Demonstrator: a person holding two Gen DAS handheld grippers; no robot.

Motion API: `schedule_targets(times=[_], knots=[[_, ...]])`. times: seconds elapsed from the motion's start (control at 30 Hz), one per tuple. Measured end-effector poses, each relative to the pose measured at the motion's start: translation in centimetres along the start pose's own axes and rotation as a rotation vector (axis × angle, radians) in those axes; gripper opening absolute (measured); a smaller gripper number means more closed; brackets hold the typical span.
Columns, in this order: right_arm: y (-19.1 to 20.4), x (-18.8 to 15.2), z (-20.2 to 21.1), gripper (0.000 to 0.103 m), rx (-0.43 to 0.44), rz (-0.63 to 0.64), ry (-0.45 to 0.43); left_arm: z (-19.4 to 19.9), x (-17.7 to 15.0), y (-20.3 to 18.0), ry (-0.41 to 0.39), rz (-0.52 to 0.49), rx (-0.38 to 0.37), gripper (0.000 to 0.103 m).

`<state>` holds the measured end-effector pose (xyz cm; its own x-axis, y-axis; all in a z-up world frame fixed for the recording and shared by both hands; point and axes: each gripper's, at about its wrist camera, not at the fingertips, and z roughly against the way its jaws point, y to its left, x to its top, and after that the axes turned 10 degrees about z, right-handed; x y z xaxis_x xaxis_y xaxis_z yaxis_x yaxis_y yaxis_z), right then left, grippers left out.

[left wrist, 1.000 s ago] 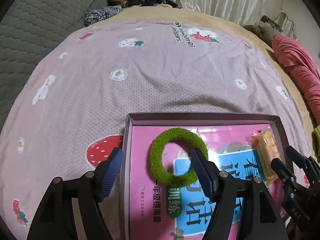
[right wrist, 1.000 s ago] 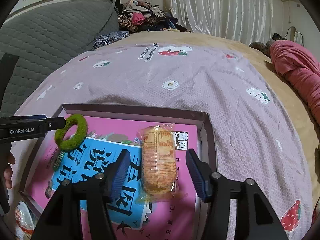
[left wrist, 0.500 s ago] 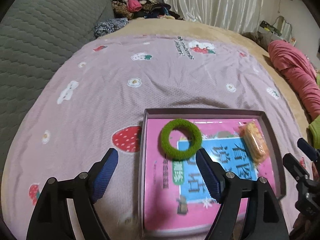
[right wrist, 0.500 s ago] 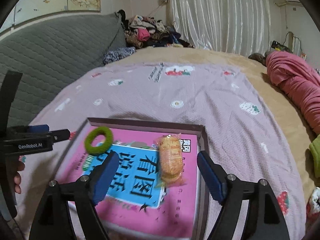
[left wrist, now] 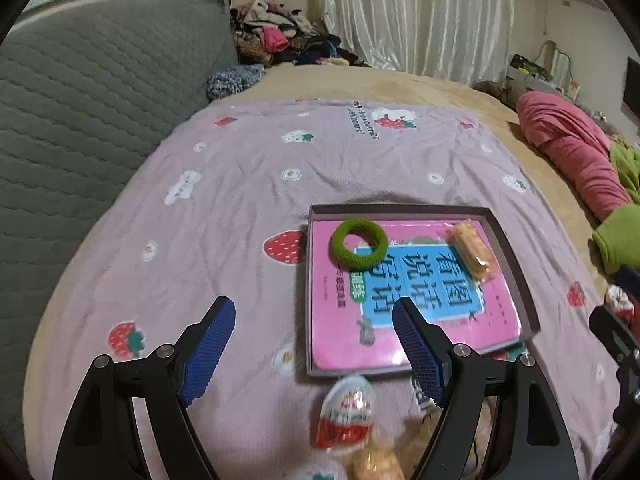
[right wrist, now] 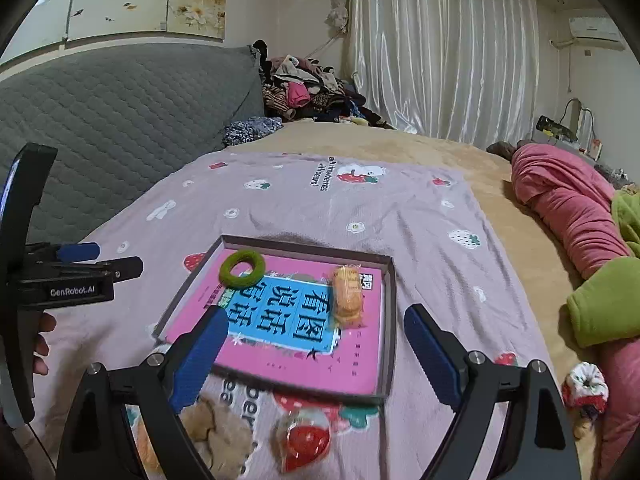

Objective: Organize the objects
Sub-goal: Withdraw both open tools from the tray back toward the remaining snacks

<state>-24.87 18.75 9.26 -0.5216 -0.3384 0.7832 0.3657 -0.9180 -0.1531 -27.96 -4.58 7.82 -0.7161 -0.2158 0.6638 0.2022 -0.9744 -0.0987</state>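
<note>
Left wrist view: your left gripper (left wrist: 312, 344) hangs over the pink strawberry blanket (left wrist: 224, 208), fingers spread wide w/ nothing btwn them, pads touching nothing. Its right finger sits in front of the near-left part of the shallow box (left wrist: 516, 264); the left finger is over bare blanket.

In the box, a pink-and-blue book (left wrist: 420, 300) lies flat and fills most of the floor. On it, at the far-left corner, rests the green hair ring (left wrist: 360, 243); at the far-right corner, a wrapped orange snack (left wrist: 472, 252), slightly angled. Ring and snack are well apart.

Just in front of the box's near wall lies an egg-shaped red-and-white treat (left wrist: 346, 416), w/ blurred snack packets below it at the frame's edge; can't tell what they are.

Right wrist view: your right gripper (right wrist: 316, 352) is also above the near side of the box (right wrist: 390, 300), and its jaws are opening, nothing btwn them. Left finger overlaps the book's (right wrist: 280, 320) near-left corner in the pic; right finger is just outside the box's right wall. Same layout: ring (right wrist: 242, 267) far-left, snack (right wrist: 349, 296) far-right. The egg treat (right wrist: 304, 438) lies near the box's front wall, a beige packet (right wrist: 216, 436) to its left. The other gripper (right wrist: 100, 260) shows at the left edge, held by a hand (right wrist: 42, 340). A red-and-white scrunchie (right wrist: 585, 386) lies off the blanket at right, near the pink bedding (right wrist: 568, 200).
</note>
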Motion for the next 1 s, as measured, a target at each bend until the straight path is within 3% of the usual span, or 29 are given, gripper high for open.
schedule_targets(times=[0.5, 1.0], knots=[[2.4, -1.8, 7.4, 0.090, -0.024, 0.022, -0.003, 7.6, -5.0, 0.7, -0.037, -0.022, -0.007, 0.082], [4.8, -4.4, 11.6, 0.090, -0.039, 0.031, 0.019, 11.3, -9.2, 3.3, -0.033, -0.001, -0.027, 0.082]])
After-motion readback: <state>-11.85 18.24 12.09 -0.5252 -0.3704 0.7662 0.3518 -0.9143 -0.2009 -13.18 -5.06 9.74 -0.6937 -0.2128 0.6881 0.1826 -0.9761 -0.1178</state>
